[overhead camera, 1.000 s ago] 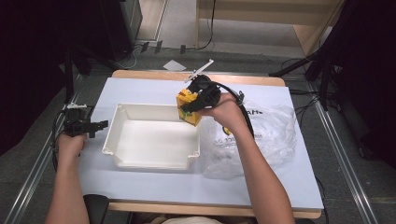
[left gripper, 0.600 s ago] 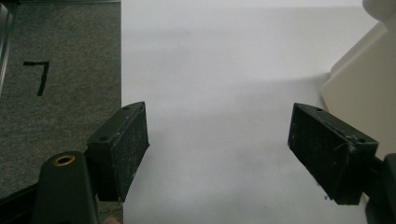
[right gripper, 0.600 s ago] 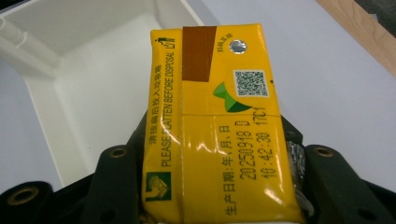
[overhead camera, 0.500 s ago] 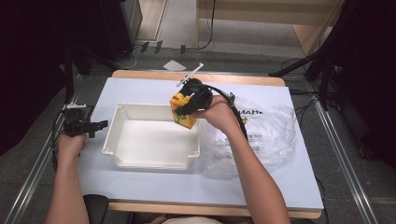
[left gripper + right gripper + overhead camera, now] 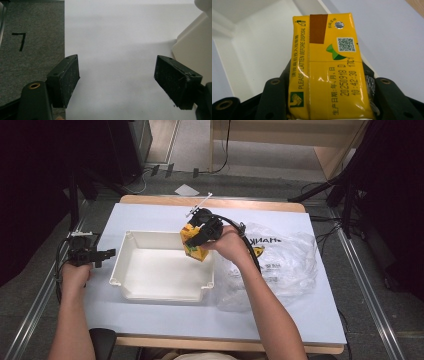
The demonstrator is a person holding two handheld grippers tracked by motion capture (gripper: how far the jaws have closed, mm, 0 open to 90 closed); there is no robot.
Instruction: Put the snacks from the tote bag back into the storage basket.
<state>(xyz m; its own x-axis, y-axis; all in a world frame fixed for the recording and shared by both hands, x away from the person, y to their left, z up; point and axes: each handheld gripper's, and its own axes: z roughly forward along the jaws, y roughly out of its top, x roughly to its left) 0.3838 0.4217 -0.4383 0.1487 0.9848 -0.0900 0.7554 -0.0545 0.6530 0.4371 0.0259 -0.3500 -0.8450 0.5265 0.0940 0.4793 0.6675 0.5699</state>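
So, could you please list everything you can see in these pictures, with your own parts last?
table: one, pale blue-white top with a wooden edge, centre.
tray: one, white, left-centre of the table.
drink carton: one, yellow, held over the tray's right rim.
plastic bag: one, clear with printed lettering, right of the tray.
paper scrap: one, white, on the floor beyond the table.
left gripper: one, black, open, at the table's left edge.
right gripper: one, black, shut on the carton.
forearms: two, coming in from the bottom.
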